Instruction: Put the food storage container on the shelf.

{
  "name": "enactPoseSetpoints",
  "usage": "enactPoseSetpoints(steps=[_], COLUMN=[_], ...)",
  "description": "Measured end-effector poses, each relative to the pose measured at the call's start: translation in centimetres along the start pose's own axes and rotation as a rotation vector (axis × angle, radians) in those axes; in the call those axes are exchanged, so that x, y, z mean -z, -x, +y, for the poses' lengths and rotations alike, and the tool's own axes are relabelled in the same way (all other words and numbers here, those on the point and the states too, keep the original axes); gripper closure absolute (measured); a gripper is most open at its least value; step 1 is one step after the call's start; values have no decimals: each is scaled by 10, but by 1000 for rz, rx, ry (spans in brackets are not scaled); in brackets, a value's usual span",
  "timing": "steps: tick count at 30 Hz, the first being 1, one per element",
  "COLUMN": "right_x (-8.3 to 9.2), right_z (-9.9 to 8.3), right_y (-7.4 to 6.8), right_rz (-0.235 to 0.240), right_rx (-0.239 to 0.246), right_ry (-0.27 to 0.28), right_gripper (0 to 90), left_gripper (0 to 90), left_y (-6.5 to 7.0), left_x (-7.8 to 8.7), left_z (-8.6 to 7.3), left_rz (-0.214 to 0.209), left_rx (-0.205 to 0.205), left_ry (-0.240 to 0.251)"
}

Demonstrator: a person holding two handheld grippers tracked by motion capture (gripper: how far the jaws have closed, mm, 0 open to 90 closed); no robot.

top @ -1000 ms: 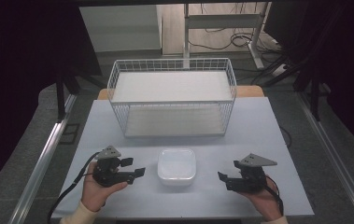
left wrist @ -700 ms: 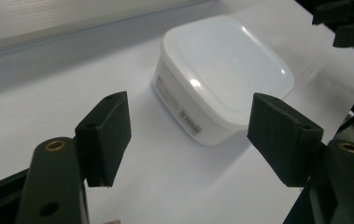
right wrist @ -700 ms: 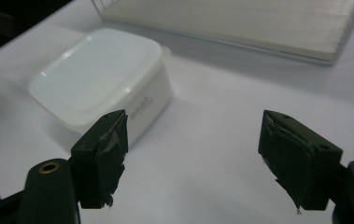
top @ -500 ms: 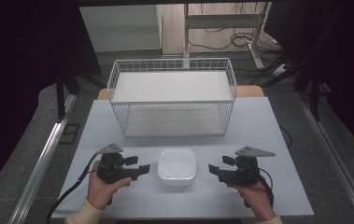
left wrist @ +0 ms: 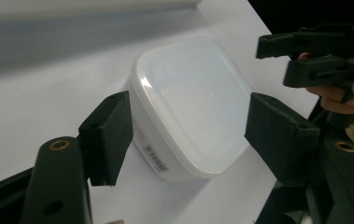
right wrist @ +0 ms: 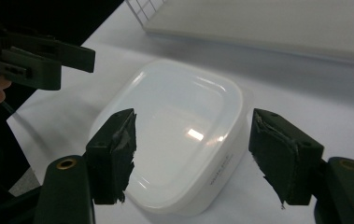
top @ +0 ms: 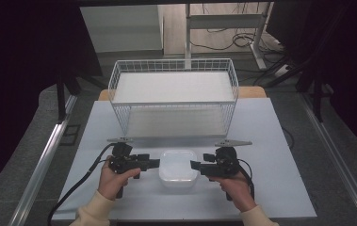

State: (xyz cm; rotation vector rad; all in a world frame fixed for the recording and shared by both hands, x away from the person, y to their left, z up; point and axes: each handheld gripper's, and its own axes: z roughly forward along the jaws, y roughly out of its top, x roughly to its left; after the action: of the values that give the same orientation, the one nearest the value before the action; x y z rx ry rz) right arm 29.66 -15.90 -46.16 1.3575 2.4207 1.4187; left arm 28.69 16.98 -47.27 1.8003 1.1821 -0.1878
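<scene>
1. A white lidded plastic container (top: 178, 165) sits on the pale table (top: 279, 155), in front of a white wire basket (top: 174, 96).
2. The left gripper (top: 153, 163) points at the container's left side, jaws apart, pads not pressing on it.
3. The right gripper (top: 196, 165) points at its right side; its jaws have just been closing but stand wide, the container between them, untouched.
</scene>
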Motion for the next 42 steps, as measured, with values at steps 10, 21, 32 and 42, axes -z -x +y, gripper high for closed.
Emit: enactPoseSetpoints(steps=[10, 21, 32, 42], right_x=[-14, -22, -24, -15], right_z=[-11, -16, -19, -23], right_y=[13, 17, 22, 27], right_rz=[51, 85, 139, 147], right_rx=[-122, -175, -242, -287], right_ry=[-50, -82, -89, -71], right_gripper=[343, 365, 462, 695], left_gripper=[346, 394, 515, 682], left_y=[-13, -26, -22, -13], left_x=[-18, -28, -33, -25], left_z=[-3, -7, -12, -19], left_rz=[-24, -72, -107, -76], left_rx=[86, 140, 165, 158], left_ry=[-20, -50, -71, -40])
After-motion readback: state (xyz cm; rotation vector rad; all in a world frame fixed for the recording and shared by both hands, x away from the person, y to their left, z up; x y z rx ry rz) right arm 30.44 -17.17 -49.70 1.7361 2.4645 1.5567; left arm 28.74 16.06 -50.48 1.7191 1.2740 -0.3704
